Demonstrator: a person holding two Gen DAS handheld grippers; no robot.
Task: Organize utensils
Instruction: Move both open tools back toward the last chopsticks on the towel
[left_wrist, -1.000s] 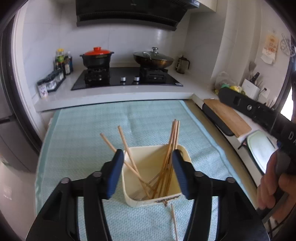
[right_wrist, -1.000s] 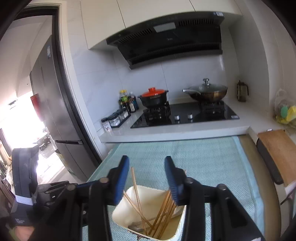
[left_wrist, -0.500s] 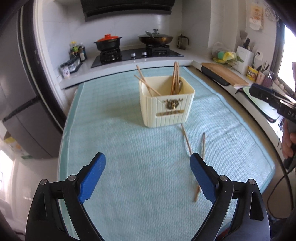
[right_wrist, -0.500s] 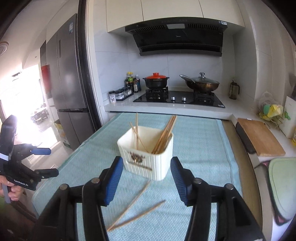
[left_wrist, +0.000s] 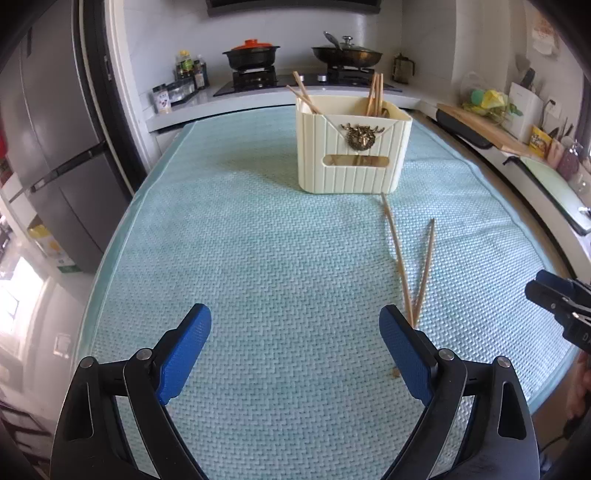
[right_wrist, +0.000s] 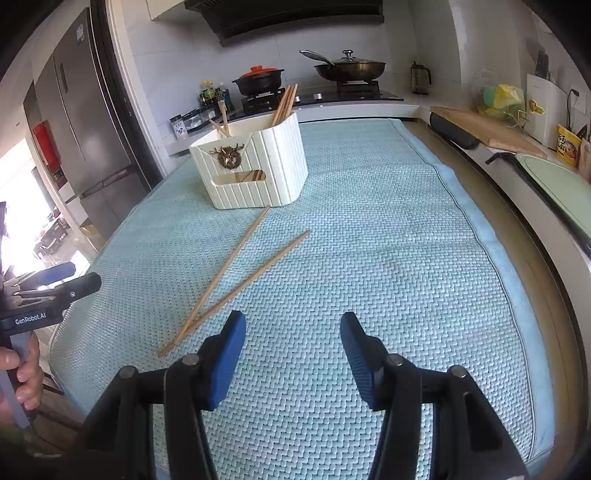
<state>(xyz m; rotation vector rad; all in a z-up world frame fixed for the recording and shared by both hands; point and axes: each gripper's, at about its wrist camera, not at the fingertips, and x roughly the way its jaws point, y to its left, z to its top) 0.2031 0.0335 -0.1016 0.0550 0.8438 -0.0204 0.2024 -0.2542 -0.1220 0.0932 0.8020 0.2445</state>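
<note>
We see 2 chopsticks (right_wrist: 236, 280) lying crossed near the holder (right_wrist: 255, 173): light, stiff, thin; best pinched mid-length. Left gripper (left_wrist: 295, 332) and right gripper (right_wrist: 291, 332) gape, empty.

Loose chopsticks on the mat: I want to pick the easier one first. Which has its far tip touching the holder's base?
The longer-looking chopstick, running up to the cream holder. The other chopstick ends apart from it, on bare mat.

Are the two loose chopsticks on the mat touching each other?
Touching: in the right wrist view the two loose chopsticks cross near their lower ends on the mat.
</note>
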